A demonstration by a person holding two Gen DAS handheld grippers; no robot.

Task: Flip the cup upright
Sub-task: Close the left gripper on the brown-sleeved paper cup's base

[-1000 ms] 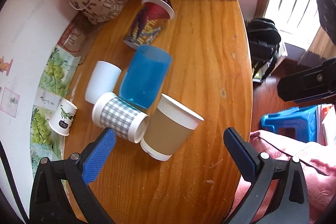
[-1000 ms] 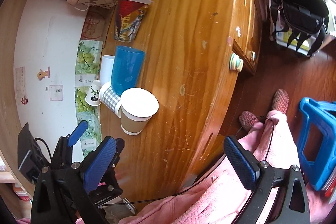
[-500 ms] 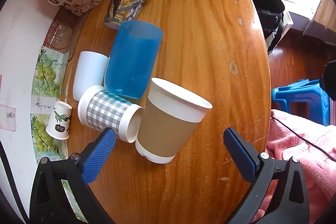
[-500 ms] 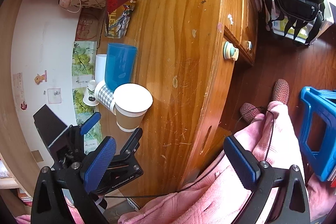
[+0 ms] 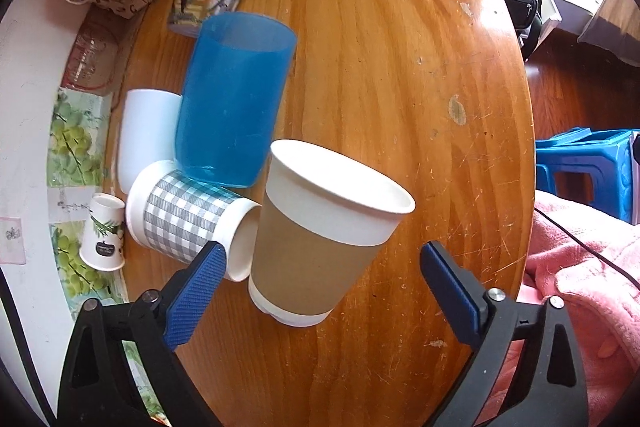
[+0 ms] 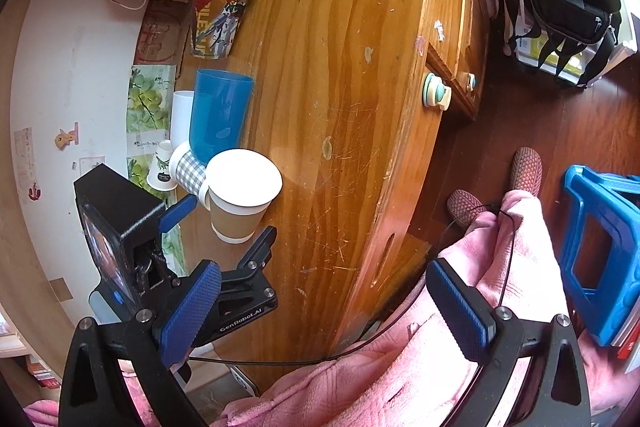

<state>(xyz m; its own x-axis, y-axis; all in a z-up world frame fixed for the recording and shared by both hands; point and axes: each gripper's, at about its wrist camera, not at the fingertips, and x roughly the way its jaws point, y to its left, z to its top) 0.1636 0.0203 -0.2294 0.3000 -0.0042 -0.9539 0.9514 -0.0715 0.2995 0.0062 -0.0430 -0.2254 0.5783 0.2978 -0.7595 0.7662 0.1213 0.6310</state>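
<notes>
Wood surface (image 5: 400, 67) fills most of the frame. Blue cup (image 5: 234, 99) stands left of centre, with the brown paper cup (image 5: 316, 243) upright below it at lower centre. Beside that, the checked cup (image 5: 186, 217) lies tipped over (mouth toward the brown one). Left claw (image 5: 320, 291) gapes wide, empty, around the brown cup. Right claw (image 6: 324, 307) hangs wide open, empty, off the edge.
</notes>
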